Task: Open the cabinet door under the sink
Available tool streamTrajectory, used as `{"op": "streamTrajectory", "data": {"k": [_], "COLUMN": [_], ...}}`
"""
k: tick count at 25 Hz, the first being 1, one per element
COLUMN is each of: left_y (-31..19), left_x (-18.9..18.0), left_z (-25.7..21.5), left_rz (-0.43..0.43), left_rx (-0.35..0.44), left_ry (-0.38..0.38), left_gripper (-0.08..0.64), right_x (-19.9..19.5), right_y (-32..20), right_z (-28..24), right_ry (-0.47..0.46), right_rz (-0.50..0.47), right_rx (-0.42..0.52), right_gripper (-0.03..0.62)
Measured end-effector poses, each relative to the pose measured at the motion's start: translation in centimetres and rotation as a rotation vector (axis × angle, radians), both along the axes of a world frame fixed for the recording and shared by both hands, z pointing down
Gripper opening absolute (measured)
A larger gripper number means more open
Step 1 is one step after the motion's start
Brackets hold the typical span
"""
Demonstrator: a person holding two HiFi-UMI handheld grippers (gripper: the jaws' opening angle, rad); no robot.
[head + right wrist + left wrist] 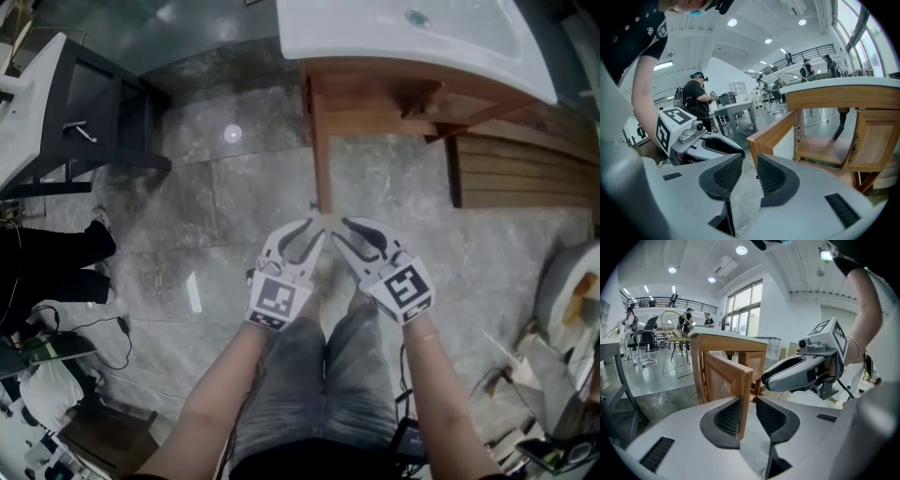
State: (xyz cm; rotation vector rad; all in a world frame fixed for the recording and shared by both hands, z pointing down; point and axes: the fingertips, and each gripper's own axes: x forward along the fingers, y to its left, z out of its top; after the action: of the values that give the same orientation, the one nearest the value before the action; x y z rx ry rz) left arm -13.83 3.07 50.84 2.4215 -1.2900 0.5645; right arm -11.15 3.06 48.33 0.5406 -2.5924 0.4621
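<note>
The left gripper point(748, 404) has its jaws released. The free edge of the cabinet door point(725, 380) stands in the gap between them, close against the left-hand pad point(729, 416) and clear of the other, so nothing is clamped. The right gripper point(750, 161) is also parted and empty. Only bare floor point(740, 197) shows through its gap, with the door's upper corner just beyond its tips.

In the head view both grippers sit side by side, nearly touching, at the door's outer edge. The door already stands swung out from the cabinet point(394, 94) toward the person, under the white sink point(375, 33).

The likely trouble is a slip. With the pads not pressing, any pull on the door could let the edge slide out. The two grippers are also crowded enough to knock each other, and pushing the door past its stop would strain the mounting.

No hinge or handle is visible. Whether the left-hand pad actually touches the wood cannot be told. Inside the cabinet only a shelf point(820, 154) shows. People point(697, 96) stand well beyond, small and indistinct.
</note>
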Motion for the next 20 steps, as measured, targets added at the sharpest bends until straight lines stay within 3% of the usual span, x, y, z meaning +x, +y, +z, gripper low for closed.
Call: {"op": "streamTrajectory", "data": {"k": [10,15,20], "left_y": [-0.6,-0.9,-1.2], "left_x": [-0.1,0.5,0.9], "left_z": [-5.8,-8.8,-12.2], "left_rz": [0.002,0.024,0.043], "left_rx": [0.062,0.092,0.133], "left_ry": [0.008,0.002,0.006], "left_gripper": [0.091,0.091,0.091], "right_x": [1.7,2.0,2.6], "right_y": [-1.5,-1.8,-1.9], "right_z": [-6.4,-9.2,-12.8], "right_ry": [-0.014,-0.067,-0.114], "right_rz": [0.075,0.123,0.167], "right_rx": [0.071,0.066,0.129], "right_gripper": [0.109,0.109,0.101]}}
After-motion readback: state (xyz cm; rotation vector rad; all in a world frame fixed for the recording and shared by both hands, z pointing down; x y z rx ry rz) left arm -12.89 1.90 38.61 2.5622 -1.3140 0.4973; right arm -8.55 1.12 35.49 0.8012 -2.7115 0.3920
